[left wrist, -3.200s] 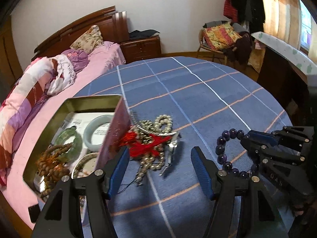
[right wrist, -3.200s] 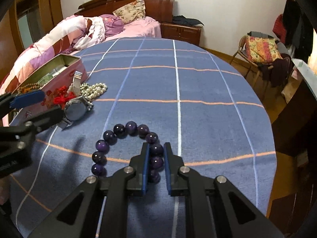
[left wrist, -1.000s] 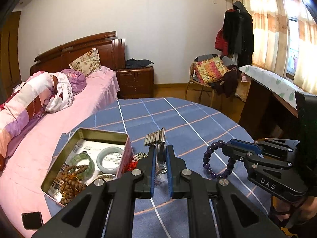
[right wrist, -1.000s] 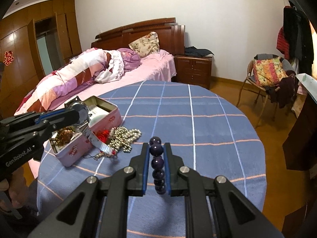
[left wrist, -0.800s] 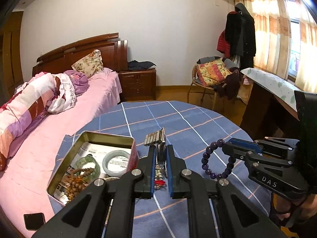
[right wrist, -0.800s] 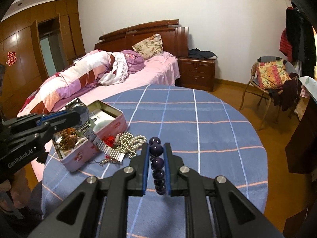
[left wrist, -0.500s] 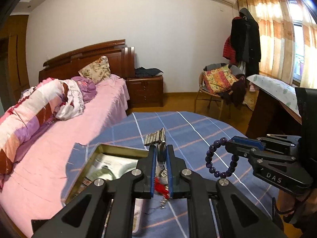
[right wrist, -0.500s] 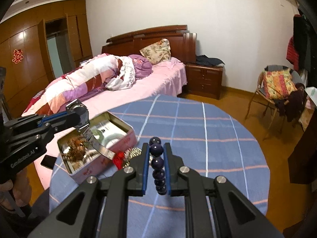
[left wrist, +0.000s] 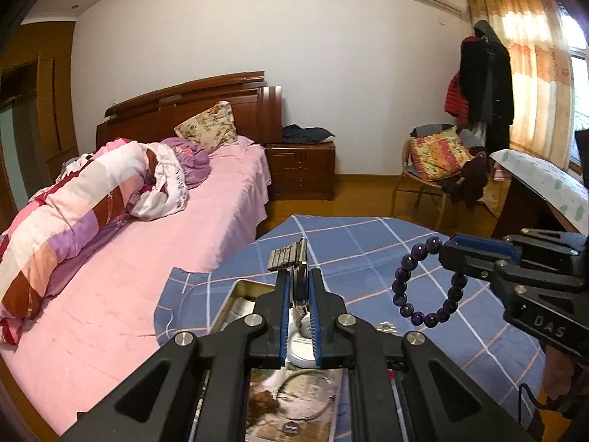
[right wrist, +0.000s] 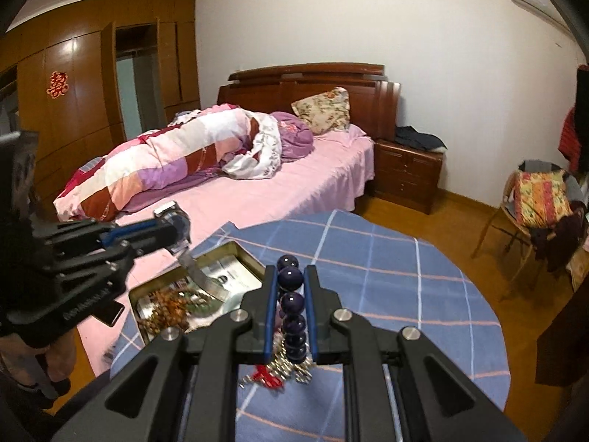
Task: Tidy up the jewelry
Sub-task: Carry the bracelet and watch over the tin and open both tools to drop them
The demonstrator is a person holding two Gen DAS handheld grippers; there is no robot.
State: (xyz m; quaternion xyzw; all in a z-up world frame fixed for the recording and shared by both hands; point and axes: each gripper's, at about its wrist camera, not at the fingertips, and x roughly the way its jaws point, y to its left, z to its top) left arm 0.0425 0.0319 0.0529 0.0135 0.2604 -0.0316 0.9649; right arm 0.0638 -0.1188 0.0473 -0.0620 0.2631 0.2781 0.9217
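Observation:
My left gripper (left wrist: pixel 299 280) is shut on a silver wristwatch (left wrist: pixel 289 256) and holds it in the air over the open metal tin (left wrist: pixel 235 296). It shows in the right wrist view (right wrist: pixel 176 229) with the watch band (right wrist: pixel 197 274) hanging down into the tin (right wrist: pixel 221 252). My right gripper (right wrist: pixel 291 283) is shut on a purple bead bracelet (right wrist: pixel 292 307), lifted above the table; the bracelet (left wrist: pixel 423 287) hangs from its fingers in the left wrist view. The tin holds brown beads (right wrist: pixel 165 305) and bangles.
A pile of pearl beads with a red tassel (right wrist: pixel 279 372) lies on the blue checked tablecloth (right wrist: pixel 386 280) beside the tin. A pink bed (left wrist: pixel 110 258) lies left of the round table. A chair (right wrist: pixel 533 202) stands far right.
Both grippers have risen and swung left with their loads. The watch now hangs over the tin, and the bracelet has come nearer to it.

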